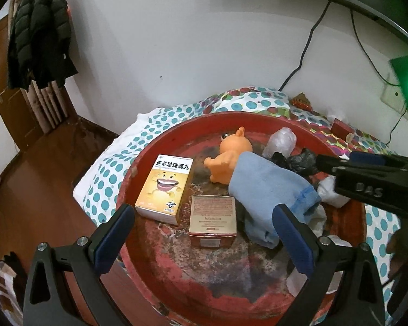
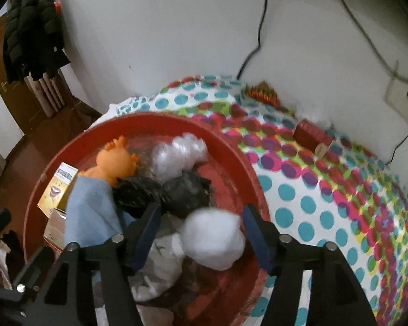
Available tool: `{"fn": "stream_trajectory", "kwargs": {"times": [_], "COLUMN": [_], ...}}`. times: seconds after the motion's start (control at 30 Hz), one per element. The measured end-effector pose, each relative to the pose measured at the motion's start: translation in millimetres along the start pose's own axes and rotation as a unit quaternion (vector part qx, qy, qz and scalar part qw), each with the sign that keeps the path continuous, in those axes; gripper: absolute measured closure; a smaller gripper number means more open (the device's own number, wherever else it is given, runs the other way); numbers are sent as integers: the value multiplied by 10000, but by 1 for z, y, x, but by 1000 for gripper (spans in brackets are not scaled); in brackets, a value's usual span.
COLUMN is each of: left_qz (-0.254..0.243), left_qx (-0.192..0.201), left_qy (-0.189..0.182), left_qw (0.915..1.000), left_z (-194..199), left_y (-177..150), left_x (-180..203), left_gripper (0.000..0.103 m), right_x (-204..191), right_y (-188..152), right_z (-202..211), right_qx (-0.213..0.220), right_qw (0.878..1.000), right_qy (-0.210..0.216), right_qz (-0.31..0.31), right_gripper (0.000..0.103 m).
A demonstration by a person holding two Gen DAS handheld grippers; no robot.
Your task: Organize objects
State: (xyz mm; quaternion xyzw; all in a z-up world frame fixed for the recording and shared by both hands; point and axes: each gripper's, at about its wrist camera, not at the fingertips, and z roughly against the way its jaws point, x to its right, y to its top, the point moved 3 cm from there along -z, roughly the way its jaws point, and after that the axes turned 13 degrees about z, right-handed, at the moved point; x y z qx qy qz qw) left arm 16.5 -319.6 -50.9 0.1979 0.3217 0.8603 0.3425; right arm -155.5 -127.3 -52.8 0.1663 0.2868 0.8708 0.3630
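A round red tray [image 1: 155, 146] lies on a dotted bedspread [image 2: 312, 195]. In it are a yellow medicine box [image 1: 164, 187], a small brown box [image 1: 212, 221], an orange rubber toy [image 1: 228, 160], a blue cloth [image 1: 269, 193], a black plastic bag [image 2: 160, 193], a clear plastic wad [image 2: 176, 154] and a white fluffy ball [image 2: 213, 237]. My left gripper [image 1: 204, 233] is open above the brown box. My right gripper [image 2: 201, 233] is open, with the white ball between its fingers; contact is unclear.
A small red box [image 2: 311, 134] and a red-and-gold ornament [image 2: 263, 93] lie on the bed by the wall. Black cables [image 1: 304, 51] hang down the wall. A dark coat [image 1: 38, 35] hangs at far left over a wooden floor [image 1: 40, 190].
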Motion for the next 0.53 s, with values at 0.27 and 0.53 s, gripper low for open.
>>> {"fn": "stream_trajectory", "kwargs": {"times": [0.27, 0.53], "left_qz": [131, -43], "left_qx": [80, 275], "left_qy": [-313, -364], "left_qw": [9994, 9989], "left_z": [8, 20], "left_y": [1, 0], "left_x": [0, 12], "left_gripper": [2, 1], "right_x": [-18, 44], "right_y": [-27, -158], "right_z": [56, 138], "right_qx": [309, 122], "right_qw": [9990, 9996], "right_qy": [-296, -224], "right_qz": [-118, -124], "right_gripper": [33, 33]}}
